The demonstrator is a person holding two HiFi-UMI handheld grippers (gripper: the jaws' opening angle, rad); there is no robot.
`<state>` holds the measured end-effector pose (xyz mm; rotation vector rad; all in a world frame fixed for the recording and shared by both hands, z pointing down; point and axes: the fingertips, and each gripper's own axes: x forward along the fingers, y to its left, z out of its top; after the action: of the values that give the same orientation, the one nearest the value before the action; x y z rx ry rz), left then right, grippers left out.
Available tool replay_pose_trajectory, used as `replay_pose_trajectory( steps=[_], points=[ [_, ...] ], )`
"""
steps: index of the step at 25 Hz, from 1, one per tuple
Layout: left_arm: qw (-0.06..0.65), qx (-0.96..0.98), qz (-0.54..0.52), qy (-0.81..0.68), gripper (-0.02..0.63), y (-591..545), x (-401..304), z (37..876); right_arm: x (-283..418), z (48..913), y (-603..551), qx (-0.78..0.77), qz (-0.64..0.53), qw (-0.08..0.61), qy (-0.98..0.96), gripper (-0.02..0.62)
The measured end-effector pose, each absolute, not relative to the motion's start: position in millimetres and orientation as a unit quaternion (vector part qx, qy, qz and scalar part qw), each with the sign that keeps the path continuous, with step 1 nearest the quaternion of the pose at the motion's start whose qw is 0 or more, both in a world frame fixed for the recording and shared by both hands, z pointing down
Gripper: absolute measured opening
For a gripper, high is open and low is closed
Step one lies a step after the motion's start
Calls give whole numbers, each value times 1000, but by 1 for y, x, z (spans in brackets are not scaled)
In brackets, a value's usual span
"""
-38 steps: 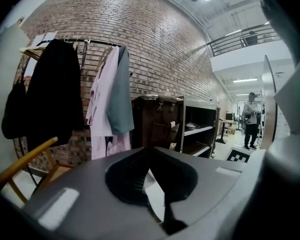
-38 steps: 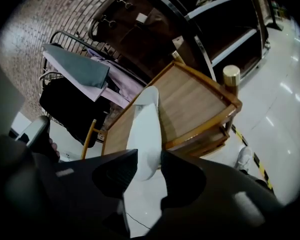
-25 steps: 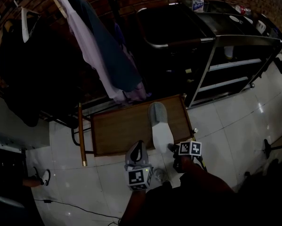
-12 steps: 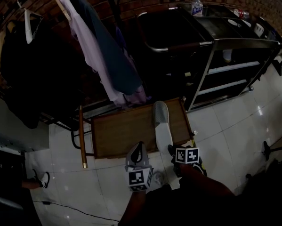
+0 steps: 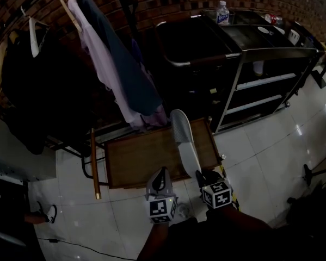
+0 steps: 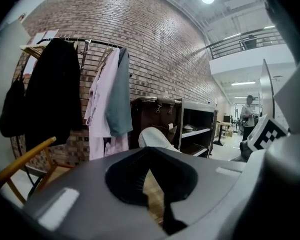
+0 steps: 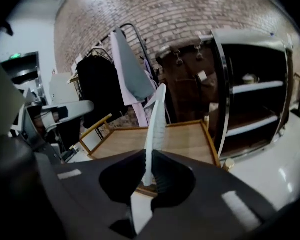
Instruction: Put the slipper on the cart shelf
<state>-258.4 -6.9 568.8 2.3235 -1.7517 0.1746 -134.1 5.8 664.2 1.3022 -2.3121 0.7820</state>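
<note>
The pale grey slipper [image 5: 183, 140] hangs over the wooden low table [image 5: 135, 156], turned on its edge with the toe pointing toward the dark cart [image 5: 271, 53]. My right gripper [image 5: 200, 174] is shut on its heel end. In the right gripper view the thin sole [image 7: 155, 124] stands upright, pinched between both pads of the right gripper [image 7: 148, 176]. My left gripper [image 5: 160, 173] hovers just left of it over the table's front edge, shut with nothing in it. From the left gripper [image 6: 157, 204] the slipper's toe [image 6: 152, 136] shows ahead.
The cart's shelves [image 5: 266, 80] open toward the table's right; a bottle [image 5: 222, 12] stands on top. A clothes rack with hanging garments [image 5: 114, 64] is behind the table. A wooden chair rail [image 5: 93, 162] is at the table's left. Tiled floor [image 5: 271, 145] lies to the right.
The right gripper has closed on the slipper's heel and lifted it off the table. The slipper has turned from flat onto its edge. The left gripper has barely moved.
</note>
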Motion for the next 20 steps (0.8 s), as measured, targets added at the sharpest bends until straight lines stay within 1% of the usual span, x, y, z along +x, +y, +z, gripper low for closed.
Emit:
replay_pose_trajectory(
  steps=[4, 7, 14, 20],
  points=[
    [111, 796, 59, -592, 15, -7, -252, 568, -137, 615, 7, 478, 188, 151, -845, 35],
    [102, 800, 43, -590, 15, -11, -252, 551, -140, 580, 4, 490, 119, 117, -856, 35],
    [53, 796, 25, -603, 15, -21, -257, 518, -143, 513, -17, 509, 30, 67, -858, 35],
    [43, 801, 8, -596, 15, -21, -255, 504, -145, 479, -34, 519, 7, 32, -854, 35]
  ],
)
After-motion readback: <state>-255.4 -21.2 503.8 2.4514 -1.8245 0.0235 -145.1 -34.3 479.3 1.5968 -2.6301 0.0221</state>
